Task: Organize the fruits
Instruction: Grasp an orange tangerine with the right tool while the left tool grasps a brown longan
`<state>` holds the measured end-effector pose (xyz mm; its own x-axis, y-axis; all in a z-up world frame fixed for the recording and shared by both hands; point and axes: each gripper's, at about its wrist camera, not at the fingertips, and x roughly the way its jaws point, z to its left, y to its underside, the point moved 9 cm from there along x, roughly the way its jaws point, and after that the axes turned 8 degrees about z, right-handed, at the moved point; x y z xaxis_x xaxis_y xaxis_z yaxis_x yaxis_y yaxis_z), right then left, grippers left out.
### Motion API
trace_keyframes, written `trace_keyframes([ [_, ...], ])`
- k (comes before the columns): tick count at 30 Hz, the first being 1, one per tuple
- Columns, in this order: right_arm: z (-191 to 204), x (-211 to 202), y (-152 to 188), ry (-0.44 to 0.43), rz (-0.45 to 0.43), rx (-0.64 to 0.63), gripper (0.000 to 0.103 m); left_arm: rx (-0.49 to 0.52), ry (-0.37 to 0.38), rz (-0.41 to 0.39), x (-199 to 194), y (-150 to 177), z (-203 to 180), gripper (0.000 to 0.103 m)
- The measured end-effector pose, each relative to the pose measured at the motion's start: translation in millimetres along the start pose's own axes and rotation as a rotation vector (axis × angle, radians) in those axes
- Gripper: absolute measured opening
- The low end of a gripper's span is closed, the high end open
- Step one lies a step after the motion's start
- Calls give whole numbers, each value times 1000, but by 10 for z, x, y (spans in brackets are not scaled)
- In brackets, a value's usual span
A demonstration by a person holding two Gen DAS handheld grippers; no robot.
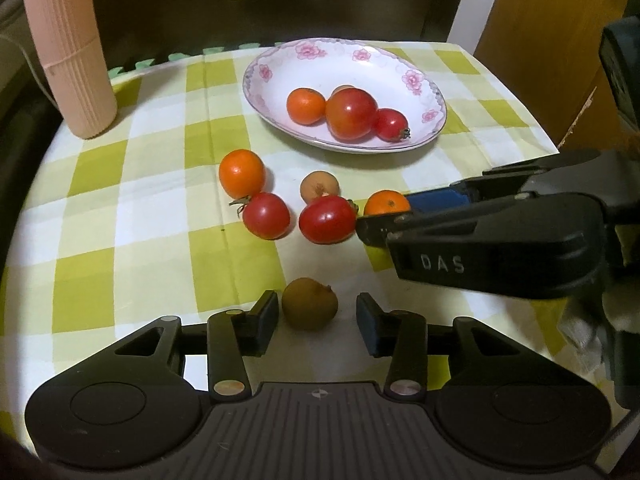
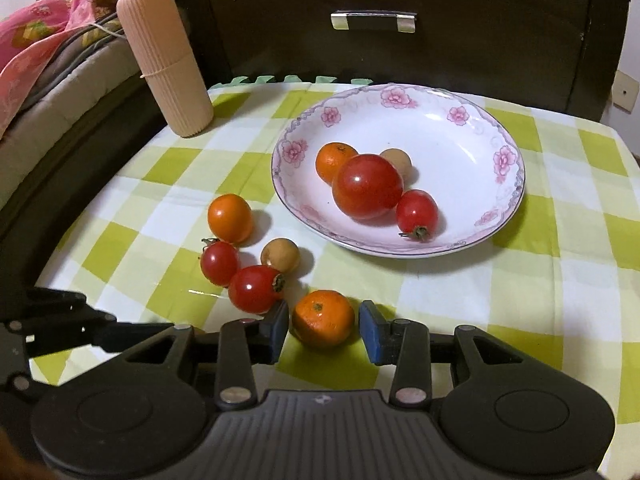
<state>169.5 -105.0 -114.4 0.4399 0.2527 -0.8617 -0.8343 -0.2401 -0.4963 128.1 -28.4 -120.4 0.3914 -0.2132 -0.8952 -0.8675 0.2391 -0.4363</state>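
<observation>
A white floral plate [image 1: 260,80] [image 2: 516,184] at the back holds a big tomato [image 1: 351,114], a small tomato [image 1: 391,124], a mandarin [image 1: 306,106] and a longan half hidden behind them. Loose on the checked cloth lie a mandarin [image 1: 241,173], two tomatoes [image 1: 266,216] [image 1: 327,219] and a longan [image 1: 319,186]. My left gripper [image 1: 316,318] is open around a brown longan [image 1: 310,304], with a gap on the right side. My right gripper [image 2: 324,330] is open around another mandarin [image 2: 323,318]; narrow gaps show on both sides.
A pink ribbed cylinder [image 1: 68,52] [image 2: 168,60] stands at the back left of the table. Behind the table is a dark cabinet with a drawer handle [image 2: 374,20]. Bedding [image 2: 36,40] lies off the table's left edge.
</observation>
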Motion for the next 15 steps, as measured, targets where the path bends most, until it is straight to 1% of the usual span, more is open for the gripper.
trace_keyframes([
  [1,11,-2,14,4,5,-8,32,0,2,0,-2,0,-2,50],
  [2,14,-5,27,9,10,-11,32,-1,5,0,-6,1,1,49],
  [4,14,-25,52,15,16,-5,32,0,4,-1,-19,-1,6,43],
  [7,18,-66,102,17,31,8,32,8,2,-6,-38,0,-8,38],
  [9,43,-108,135,10,35,8,31,21,0,-8,-53,9,-31,36],
  [12,79,-188,195,31,37,-11,31,34,8,-8,-78,38,-71,36],
  [15,47,-251,263,45,45,-1,31,34,12,-6,-97,81,-88,36],
])
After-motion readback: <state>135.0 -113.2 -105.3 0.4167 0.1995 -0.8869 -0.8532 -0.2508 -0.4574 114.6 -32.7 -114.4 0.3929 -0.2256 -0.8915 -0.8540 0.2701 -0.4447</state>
